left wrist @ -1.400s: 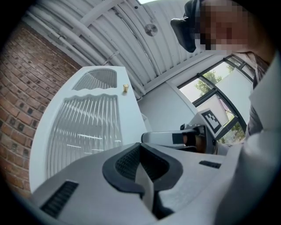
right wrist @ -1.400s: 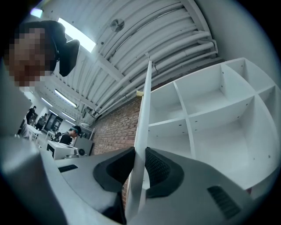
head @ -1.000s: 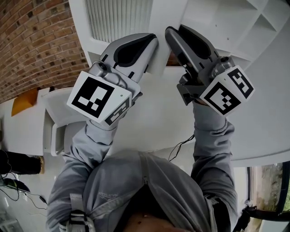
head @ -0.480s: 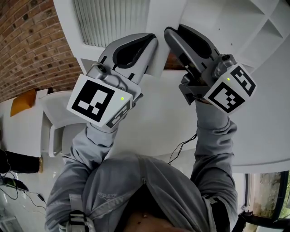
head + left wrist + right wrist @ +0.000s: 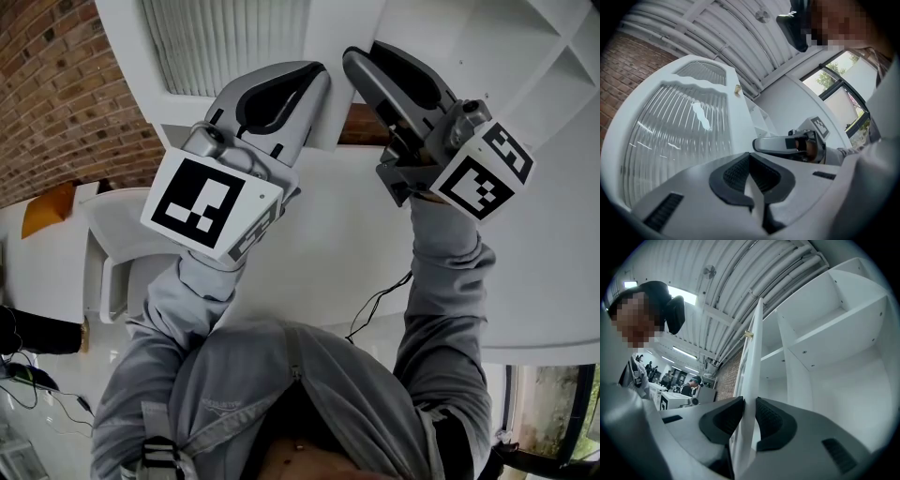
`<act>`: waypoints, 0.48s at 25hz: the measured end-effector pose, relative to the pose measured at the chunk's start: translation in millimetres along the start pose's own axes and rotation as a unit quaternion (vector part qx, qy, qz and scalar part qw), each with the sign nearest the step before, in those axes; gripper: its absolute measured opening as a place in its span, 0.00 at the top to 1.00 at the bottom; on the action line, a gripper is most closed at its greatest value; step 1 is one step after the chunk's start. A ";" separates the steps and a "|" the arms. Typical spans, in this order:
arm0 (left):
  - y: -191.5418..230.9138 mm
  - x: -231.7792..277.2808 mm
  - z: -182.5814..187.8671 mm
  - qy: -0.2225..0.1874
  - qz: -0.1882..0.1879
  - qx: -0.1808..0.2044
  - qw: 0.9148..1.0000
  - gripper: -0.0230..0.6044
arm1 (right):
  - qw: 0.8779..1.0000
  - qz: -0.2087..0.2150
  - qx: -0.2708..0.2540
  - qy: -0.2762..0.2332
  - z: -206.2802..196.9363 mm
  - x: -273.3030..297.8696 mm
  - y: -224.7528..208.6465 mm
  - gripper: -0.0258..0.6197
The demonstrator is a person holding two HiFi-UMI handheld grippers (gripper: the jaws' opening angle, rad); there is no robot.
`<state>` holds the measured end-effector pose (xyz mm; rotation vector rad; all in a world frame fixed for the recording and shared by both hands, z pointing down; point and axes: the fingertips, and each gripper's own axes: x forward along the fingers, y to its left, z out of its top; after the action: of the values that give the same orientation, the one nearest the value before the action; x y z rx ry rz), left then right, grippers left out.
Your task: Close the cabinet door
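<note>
The cabinet door (image 5: 751, 362) stands swung out from the open shelves (image 5: 834, 333), its free edge pointing at the person, and both grippers have it by that edge. The left gripper (image 5: 750, 161) is clenched on the thin white frame strip just beside the ribbed glass panel (image 5: 675, 140). The right gripper (image 5: 749, 404) straddles the same edge close by. Its jaws have just been opening a little, yet the door's edge sits between them and the pads appear to lie against both faces. This looks like a stiff painted panel on hinges, probably light to moderate in weight, so it should swing freely on its arc and not flex. The paint looks smooth, so a loose pinch may slide along the edge. The glass insert is the fragile part and should take no squeeze or knock. The solid frame at the free edge, farthest from the hinges, is the right place to hold, since it gives the most leverage for the least force. The likely snag is the last stretch of the swing — jaws wrapped round the edge would be caught against the cabinet, so finishing with a flat push on the frame seems wiser, and gently, to spare the glass a slam.
</note>
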<state>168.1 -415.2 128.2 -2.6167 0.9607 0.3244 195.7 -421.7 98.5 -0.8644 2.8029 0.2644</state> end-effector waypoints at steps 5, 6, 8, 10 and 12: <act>2.7 5.8 -6.2 0.006 0.010 0.003 1.000 0.96 | 1.000 0.006 -0.001 0.004 -5.2 1.4 -8.2 0.80; 3.2 7.6 -7.0 0.007 0.012 0.003 1.000 0.96 | 1.000 0.006 -0.001 0.005 -5.4 1.4 -10.3 0.80; 4.4 12.0 -8.0 0.010 0.015 0.004 1.000 0.96 | 1.000 0.006 -0.001 0.006 -5.3 1.6 -15.3 0.80; 5.9 16.6 -8.5 0.012 0.017 0.006 1.000 0.96 | 1.000 0.007 0.001 0.005 -5.2 2.4 -20.6 0.80; 7.9 20.3 -9.2 0.013 0.019 0.009 1.000 0.96 | 1.000 0.008 0.004 0.004 -5.9 4.1 -25.2 0.80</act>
<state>178.9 -436.2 128.3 -2.5949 1.0193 0.2916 206.0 -445.8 100.3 -0.8443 2.8177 0.2522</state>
